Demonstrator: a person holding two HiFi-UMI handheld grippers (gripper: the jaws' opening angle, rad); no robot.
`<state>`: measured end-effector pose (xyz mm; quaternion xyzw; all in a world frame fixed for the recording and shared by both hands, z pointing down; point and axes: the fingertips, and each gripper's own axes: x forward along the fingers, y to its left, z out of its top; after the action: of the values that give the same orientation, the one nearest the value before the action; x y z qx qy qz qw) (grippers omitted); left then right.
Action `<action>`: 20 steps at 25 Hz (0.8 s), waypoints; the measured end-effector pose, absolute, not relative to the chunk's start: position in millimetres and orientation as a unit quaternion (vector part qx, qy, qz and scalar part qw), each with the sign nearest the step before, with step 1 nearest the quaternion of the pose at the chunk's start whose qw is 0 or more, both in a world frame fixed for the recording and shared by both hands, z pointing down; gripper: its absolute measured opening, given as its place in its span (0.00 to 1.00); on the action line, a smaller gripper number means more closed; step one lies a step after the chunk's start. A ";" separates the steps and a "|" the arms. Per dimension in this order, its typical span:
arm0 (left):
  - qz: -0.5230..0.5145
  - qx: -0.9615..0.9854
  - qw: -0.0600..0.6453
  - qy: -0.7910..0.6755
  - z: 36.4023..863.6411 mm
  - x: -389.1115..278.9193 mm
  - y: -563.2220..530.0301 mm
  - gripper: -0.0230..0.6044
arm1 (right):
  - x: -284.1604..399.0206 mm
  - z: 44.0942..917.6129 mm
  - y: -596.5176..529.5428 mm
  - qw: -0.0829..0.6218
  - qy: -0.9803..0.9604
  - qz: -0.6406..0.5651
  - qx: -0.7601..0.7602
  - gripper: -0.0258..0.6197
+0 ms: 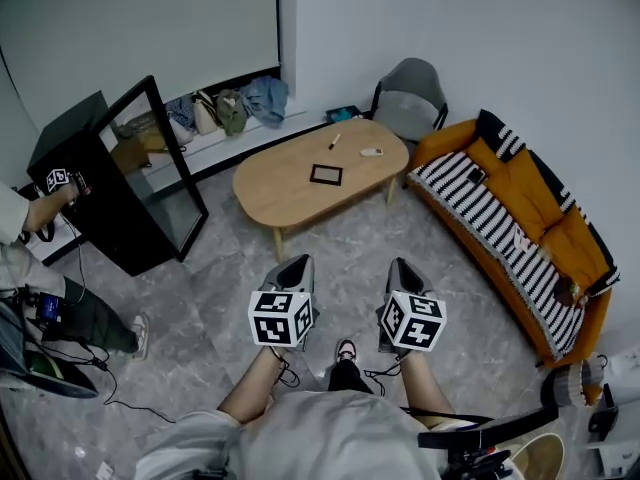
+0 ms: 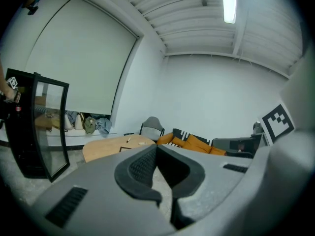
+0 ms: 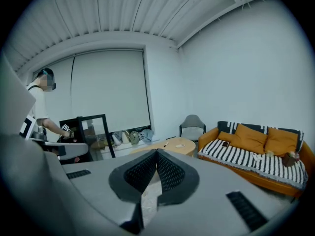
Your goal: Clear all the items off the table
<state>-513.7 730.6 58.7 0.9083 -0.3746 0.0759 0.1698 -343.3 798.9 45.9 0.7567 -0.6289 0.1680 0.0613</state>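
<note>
Table [image 1: 290,183] shows whole only in the head view, partly hidden elsewhere.

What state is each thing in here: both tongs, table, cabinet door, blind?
left tongs, shut, empty
right tongs, shut, empty
table, not yet cleared, three items on it
black square frame, lying flat on the table
cabinet door, open
blind, pulled down
</note>
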 end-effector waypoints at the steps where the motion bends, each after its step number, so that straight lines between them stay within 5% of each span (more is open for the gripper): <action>1: 0.075 0.908 0.169 -0.377 57.0 -506.9 721.8 0.04 | -336.2 44.0 790.4 0.061 -0.631 0.166 0.756 0.08; 20: 0.073 0.910 0.133 -0.386 26.0 -360.4 599.2 0.04 | -179.7 21.8 662.8 0.052 -0.637 0.164 0.751 0.08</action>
<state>-360.4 599.2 26.0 0.9099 -0.3862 0.0727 0.1329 -179.7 662.8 21.8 0.7514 -0.6371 0.1637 0.0523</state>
